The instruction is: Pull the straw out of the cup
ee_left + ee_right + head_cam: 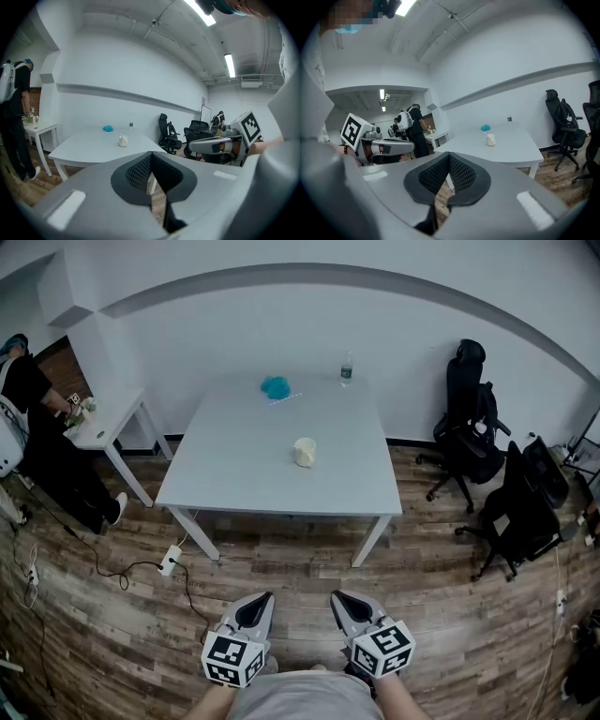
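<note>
On the worktop [234,479] sits the cup [305,452], too small for you to make out a straw; a blue lump [276,386] and a bottle [346,370] stand behind it. Your left tool [263,600] and right tool [339,599] are both pressed together, empty, well short of the worktop.

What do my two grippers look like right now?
Both the left gripper and the right gripper have pale grey, tapered jaws lined with black dimpled pads. Each carries a white cube printed with black square markers. No cables show.

No readable text or labels
</note>
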Demonstrator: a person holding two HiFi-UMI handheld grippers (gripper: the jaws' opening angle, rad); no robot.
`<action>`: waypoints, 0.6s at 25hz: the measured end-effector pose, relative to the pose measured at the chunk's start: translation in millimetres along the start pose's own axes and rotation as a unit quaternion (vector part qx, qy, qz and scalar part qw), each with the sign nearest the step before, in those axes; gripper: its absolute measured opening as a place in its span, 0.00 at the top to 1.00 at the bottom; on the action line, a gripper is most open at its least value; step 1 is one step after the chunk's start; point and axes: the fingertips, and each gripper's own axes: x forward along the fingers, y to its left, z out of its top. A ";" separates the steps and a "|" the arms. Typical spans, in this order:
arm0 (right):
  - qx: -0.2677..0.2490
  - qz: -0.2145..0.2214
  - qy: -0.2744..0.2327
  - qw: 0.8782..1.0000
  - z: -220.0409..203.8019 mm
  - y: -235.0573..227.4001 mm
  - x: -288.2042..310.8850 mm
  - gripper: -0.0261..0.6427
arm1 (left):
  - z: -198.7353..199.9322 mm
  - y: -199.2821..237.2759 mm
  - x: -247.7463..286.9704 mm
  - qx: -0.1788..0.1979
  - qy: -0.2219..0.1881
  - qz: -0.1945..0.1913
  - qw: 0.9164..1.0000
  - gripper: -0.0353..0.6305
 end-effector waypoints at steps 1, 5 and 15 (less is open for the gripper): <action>-0.001 0.003 0.001 1.000 0.7 -3.7 -0.9 0.95 | 1.0 -2.2 2.7 0.000 -0.002 0.004 1.000 0.92; -0.008 0.014 0.005 1.000 0.6 -16.1 -7.2 0.95 | 0.1 -11.7 11.3 -0.006 -0.002 0.017 1.000 0.92; 0.000 0.020 0.023 1.000 -7.3 -47.2 6.1 0.95 | -6.2 -11.4 48.8 -0.018 0.014 0.017 1.000 0.92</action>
